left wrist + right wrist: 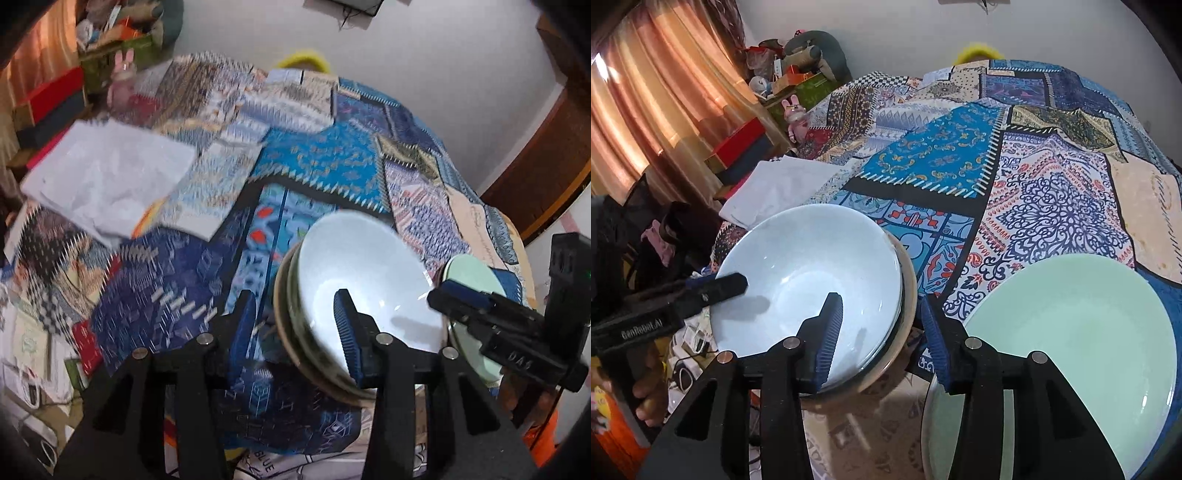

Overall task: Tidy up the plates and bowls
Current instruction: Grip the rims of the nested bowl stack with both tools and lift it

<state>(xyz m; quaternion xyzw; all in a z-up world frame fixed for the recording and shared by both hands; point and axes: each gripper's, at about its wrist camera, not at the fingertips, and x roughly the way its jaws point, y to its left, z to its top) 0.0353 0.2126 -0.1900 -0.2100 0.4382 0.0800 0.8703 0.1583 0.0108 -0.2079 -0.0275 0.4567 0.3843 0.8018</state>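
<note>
1. While the sorting is under way, the step in hand appears to be the setting of a pale blue bowl [362, 280] onto the bowl stack [291, 332]. It sits nested on top, above a dark-rimmed bowl and a tan one.
2. Left claw [295, 323]: spread. One finger hangs over the stack's inside, the other outside its near rim. The rim lies between the pads, with no pad seen pressing it.
3. Right claw [882, 338]: partly spread, pinching nothing, poised over the gap just right of the stack.
4. Green plate [1071, 332]: lies flat on the patchwork-covered counter [1052, 206], just right of the stack and apart from it, overhanging the near edge.
5. White paper [107, 184]: well left of the stack and beyond it.
6. Next move, as judged: clear the left claw from the stack, then close the right claw on the plate's near rim.
7. View differences: the left wrist view alone shows the stack's layered rims side-on. The right wrist view alone shows the whole plate and the left claw's shadow inside the top bowl.
</note>
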